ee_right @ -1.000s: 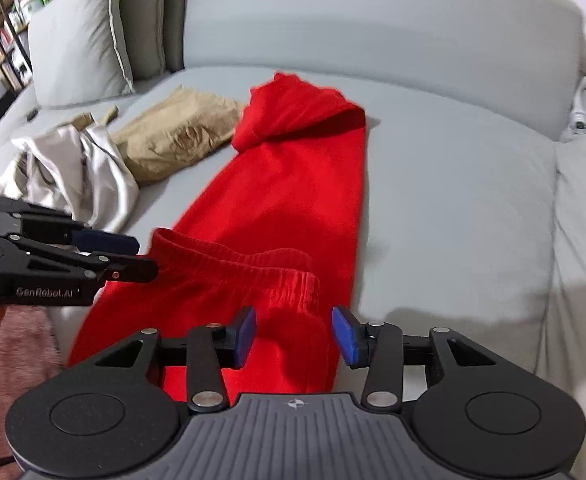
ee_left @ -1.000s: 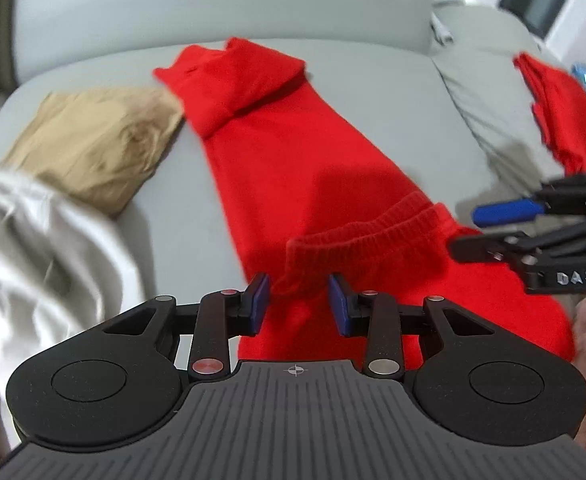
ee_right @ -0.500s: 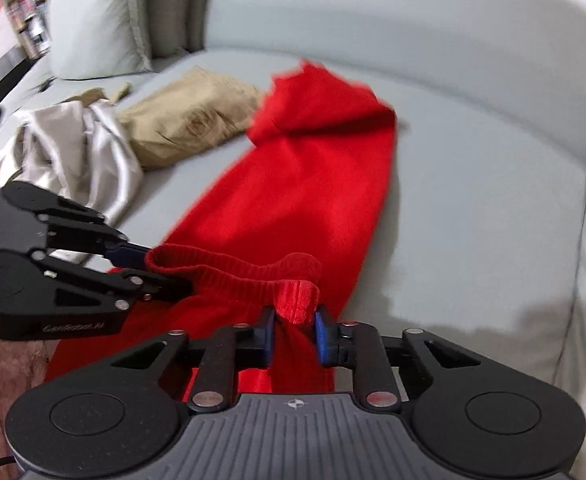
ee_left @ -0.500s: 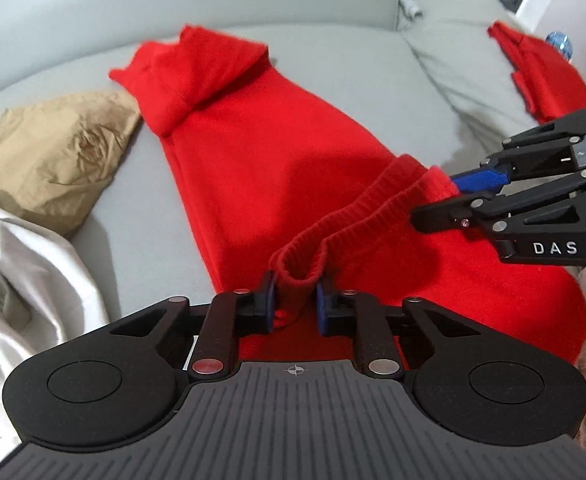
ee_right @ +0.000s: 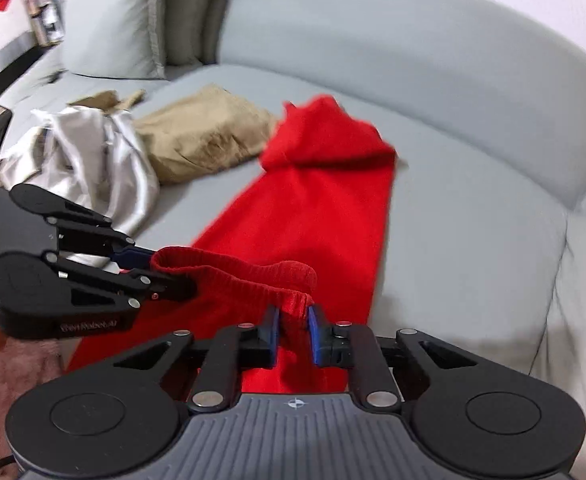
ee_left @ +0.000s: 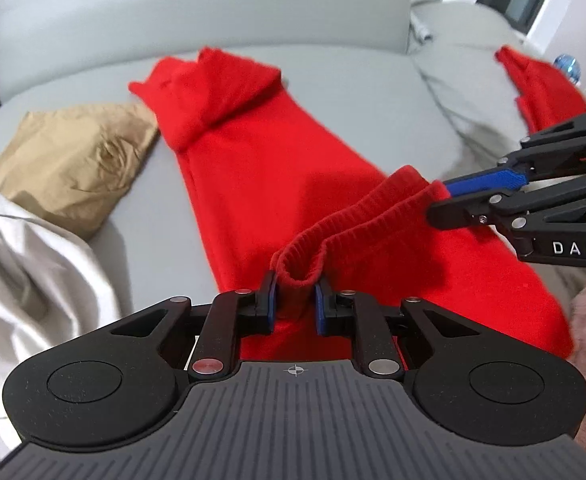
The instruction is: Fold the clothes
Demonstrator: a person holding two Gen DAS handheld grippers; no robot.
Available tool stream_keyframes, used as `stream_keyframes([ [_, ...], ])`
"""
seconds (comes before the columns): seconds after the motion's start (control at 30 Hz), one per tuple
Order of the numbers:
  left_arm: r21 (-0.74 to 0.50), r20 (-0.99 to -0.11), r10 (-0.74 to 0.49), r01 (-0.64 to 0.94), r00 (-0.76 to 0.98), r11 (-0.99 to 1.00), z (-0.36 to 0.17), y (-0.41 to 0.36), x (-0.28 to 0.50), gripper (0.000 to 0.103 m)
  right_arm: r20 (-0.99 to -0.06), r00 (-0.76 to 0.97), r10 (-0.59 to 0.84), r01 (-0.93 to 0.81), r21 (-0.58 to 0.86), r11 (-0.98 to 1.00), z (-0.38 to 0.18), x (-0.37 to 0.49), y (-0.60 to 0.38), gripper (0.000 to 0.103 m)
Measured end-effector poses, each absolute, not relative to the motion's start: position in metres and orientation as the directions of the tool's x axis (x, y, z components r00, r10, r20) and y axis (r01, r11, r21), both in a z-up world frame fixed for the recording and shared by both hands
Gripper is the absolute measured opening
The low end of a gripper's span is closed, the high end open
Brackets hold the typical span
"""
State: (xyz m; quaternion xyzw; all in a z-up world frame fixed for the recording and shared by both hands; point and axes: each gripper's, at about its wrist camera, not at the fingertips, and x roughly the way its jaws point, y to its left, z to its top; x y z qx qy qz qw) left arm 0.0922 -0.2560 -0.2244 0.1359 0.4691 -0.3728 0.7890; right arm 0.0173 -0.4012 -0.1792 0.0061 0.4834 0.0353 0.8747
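left wrist view: tan garment (ee_left: pixel 73 160) lies at left on the sofa (ee_left: pixel 213 12); red trousers (ee_left: pixel 261 152) lie lengthwise at centre; left gripper (ee_left: pixel 295 300) clamps the ribbed waistband (ee_left: pixel 357 220); right gripper (ee_left: pixel 439 204) pinches its other end.

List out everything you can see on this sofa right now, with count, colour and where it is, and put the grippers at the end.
red trousers: one, red, laid lengthwise on the seat, far end folded over, ribbed waistband lifted at the near end
tan garment: one, tan, on the seat, touching the trousers' far end
pale garment: one, silvery white, crumpled, beside the tan one
second red garment: one, red, on the neighbouring seat cushion
sofa: one, grey, under everything
pillow: one, grey, against the backrest
bottle: one, bluish, blurred, beyond the second red garment
left gripper: one, black with blue pads, shut on the waistband
right gripper: one, black with blue pads, shut on the waistband's other end
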Motion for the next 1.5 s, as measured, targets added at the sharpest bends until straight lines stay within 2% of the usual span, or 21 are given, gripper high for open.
stream_keyframes([
  [0.3,-0.148,-0.771,-0.534,0.716,0.349,0.682,-0.165,-0.250,0.119,0.018,-0.755,0.653,0.059,-0.089,0.001,0.996,-0.131,0.023,-0.403,0.012],
  [0.37,-0.132,-0.774,-0.524,0.718,0.356,0.683,-0.167,-0.259,0.131,0.018,-0.753,0.655,0.057,-0.083,0.003,0.997,-0.136,0.042,-0.413,0.012],
  [0.47,-0.113,-0.826,-0.461,0.705,0.325,0.700,-0.198,-0.279,0.151,0.019,-0.789,0.610,0.071,-0.044,0.056,0.997,-0.164,0.070,-0.427,0.012],
  [0.5,-0.109,-0.843,-0.438,0.700,0.311,0.706,-0.209,-0.285,0.157,0.021,-0.802,0.593,0.073,-0.033,0.066,0.997,-0.174,0.078,-0.429,0.013],
  [0.57,-0.093,-0.876,-0.383,0.676,0.294,0.731,-0.231,-0.294,0.163,0.034,-0.828,0.557,0.066,-0.019,0.067,0.998,-0.192,0.089,-0.430,0.014],
  [0.63,-0.055,-0.904,-0.308,0.635,0.296,0.771,-0.253,-0.300,0.168,0.043,-0.858,0.512,0.034,0.011,0.046,0.999,-0.212,0.099,-0.429,0.028],
  [0.73,-0.101,-0.887,-0.333,0.571,0.319,0.815,-0.246,-0.290,0.170,0.046,-0.874,0.486,-0.013,0.048,0.011,0.999,-0.224,0.103,-0.427,0.037],
  [0.83,-0.139,-0.832,-0.393,0.537,0.392,0.832,-0.216,-0.264,0.165,0.051,-0.835,0.550,-0.012,0.070,0.032,0.997,-0.200,0.082,-0.436,0.049],
  [0.93,-0.148,-0.797,-0.409,0.512,0.445,0.846,-0.193,-0.237,0.158,0.053,-0.784,0.620,-0.041,0.117,0.041,0.992,-0.172,0.053,-0.450,0.056],
  [1.1,-0.238,-0.828,-0.450,0.519,0.334,0.821,-0.188,-0.191,0.120,0.052,-0.775,0.632,-0.005,0.153,0.119,0.981,-0.154,0.000,-0.465,0.057],
  [1.33,-0.184,-0.892,-0.376,0.559,0.250,0.809,-0.221,-0.197,0.069,0.052,-0.833,0.540,0.123,0.140,0.232,0.963,-0.179,-0.026,-0.445,0.056],
  [1.43,-0.115,-0.900,-0.330,0.576,0.284,0.809,-0.232,-0.204,0.054,0.053,-0.866,0.490,0.099,0.078,0.156,0.985,-0.187,-0.035,-0.424,0.057],
  [1.5,-0.114,-0.903,-0.323,0.567,0.284,0.816,-0.233,-0.203,0.055,0.054,-0.877,0.474,0.076,0.039,0.107,0.993,-0.190,-0.041,-0.414,0.057],
])
